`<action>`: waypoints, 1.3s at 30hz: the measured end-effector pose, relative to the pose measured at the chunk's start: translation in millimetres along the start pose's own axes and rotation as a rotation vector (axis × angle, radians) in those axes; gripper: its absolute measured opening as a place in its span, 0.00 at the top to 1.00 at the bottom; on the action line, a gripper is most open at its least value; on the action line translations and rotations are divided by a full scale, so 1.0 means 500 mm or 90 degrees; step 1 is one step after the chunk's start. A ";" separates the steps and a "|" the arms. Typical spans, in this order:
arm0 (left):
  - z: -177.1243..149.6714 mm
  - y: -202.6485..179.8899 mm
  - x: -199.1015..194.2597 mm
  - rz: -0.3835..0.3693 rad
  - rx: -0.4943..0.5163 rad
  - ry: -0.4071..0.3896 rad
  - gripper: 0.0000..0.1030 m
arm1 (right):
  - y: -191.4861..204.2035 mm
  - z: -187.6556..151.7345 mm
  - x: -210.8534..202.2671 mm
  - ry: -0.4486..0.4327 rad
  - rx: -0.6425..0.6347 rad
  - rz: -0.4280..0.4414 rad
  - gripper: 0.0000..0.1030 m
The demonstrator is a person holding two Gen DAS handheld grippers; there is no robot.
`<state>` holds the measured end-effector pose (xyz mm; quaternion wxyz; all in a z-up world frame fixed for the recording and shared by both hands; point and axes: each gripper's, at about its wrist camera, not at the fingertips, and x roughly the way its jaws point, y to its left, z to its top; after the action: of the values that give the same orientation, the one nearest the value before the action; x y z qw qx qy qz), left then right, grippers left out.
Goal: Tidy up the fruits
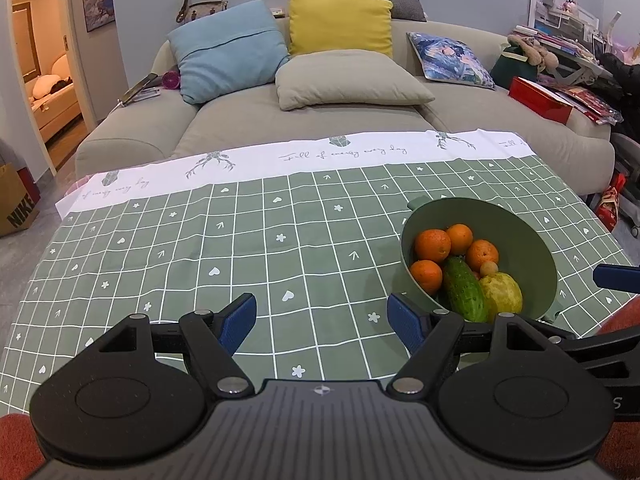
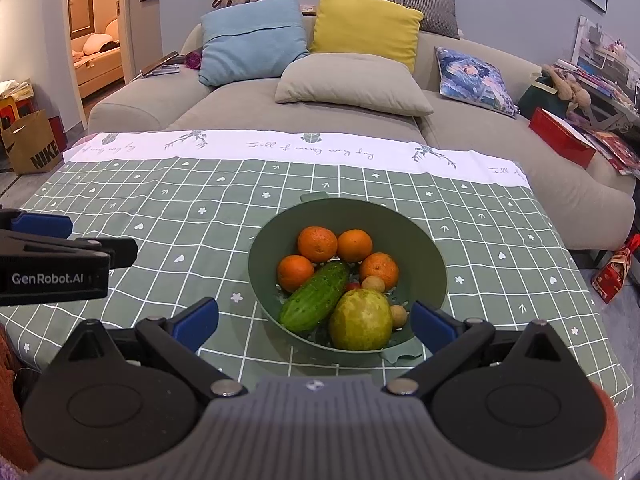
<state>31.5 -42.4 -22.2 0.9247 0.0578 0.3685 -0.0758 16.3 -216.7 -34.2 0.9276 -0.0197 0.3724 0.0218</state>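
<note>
Four oranges (image 2: 317, 243), cucumber (image 2: 315, 297), in green bowl (image 2: 424, 240)

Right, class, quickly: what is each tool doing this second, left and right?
Left tool: open, holding nothing, over the tablecloth.
Right tool: open, holding nothing, facing the bowl of fruit.

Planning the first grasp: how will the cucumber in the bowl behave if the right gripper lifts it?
The cucumber looks stiff and should hold shape. Its bumpy, glossy skin may slip, so grip mid-length. It leans against an orange and the guava, which could roll in the bowl.
</note>
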 end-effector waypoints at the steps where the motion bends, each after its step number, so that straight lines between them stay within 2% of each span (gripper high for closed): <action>1: 0.000 0.000 0.000 0.000 0.000 0.000 0.15 | 0.000 0.000 0.000 0.001 0.000 0.000 0.05; 39: -0.002 0.002 0.000 0.000 -0.004 0.002 0.15 | 0.001 0.001 0.001 0.003 -0.003 0.001 0.05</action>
<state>31.2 -41.2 -22.9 0.9245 0.0547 0.3699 -0.0746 17.1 -216.0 -34.3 0.9265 -0.0219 0.3748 0.0237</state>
